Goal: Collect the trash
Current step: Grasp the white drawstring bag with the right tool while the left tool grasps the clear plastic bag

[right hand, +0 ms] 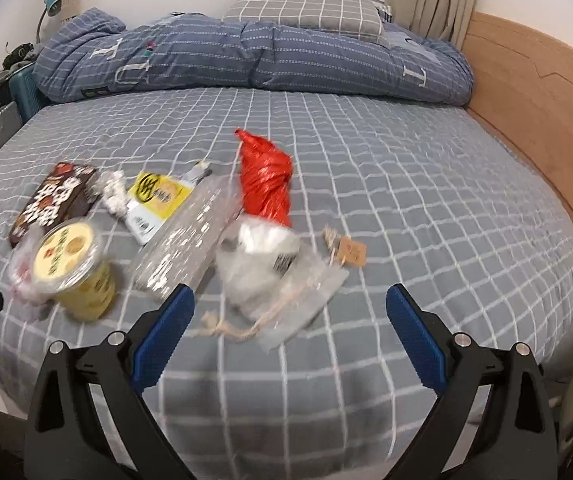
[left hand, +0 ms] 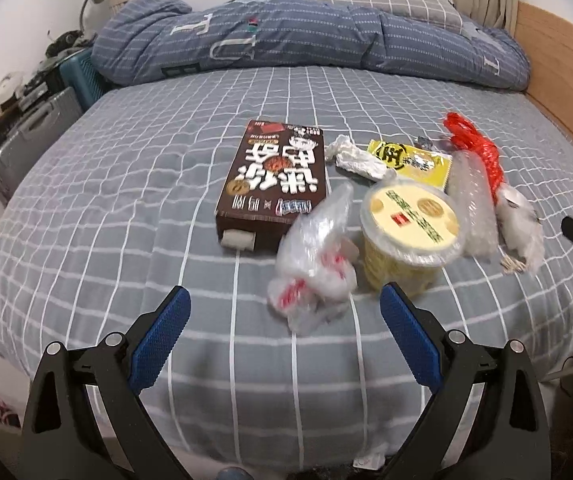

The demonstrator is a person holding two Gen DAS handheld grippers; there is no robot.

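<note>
A: Nearest the left wrist camera, the left claw (left hand: 282, 316) stands wide apart with nothing in it, and the crumpled clear bag (left hand: 318, 256) sits just ahead between its fingertips. The right claw (right hand: 286, 312) is likewise spread and empty, over the clear pouch with a string (right hand: 282, 284).

B: So the trash lies untouched on the bed (left hand: 126, 200)?

A: It looks so. Behind the bag stands the yellow lidded cup (left hand: 410, 236), touching it, with the brown box (left hand: 274, 176) just beside. Farther back lie a white crumpled wrapper (left hand: 354, 158), a yellow packet (left hand: 410, 162), a bubble-wrap strip (left hand: 472, 204) and the red mesh bag (right hand: 266, 180).

B: What could go wrong?

A: The pile is tight. Closing on the bag could nudge the cup over; whether it holds anything cannot be told through the lid. The thin film may also slip from the pads, and the soft sheet could be pinched along with it. Both views are blurred, so exact contacts are uncertain.
</note>
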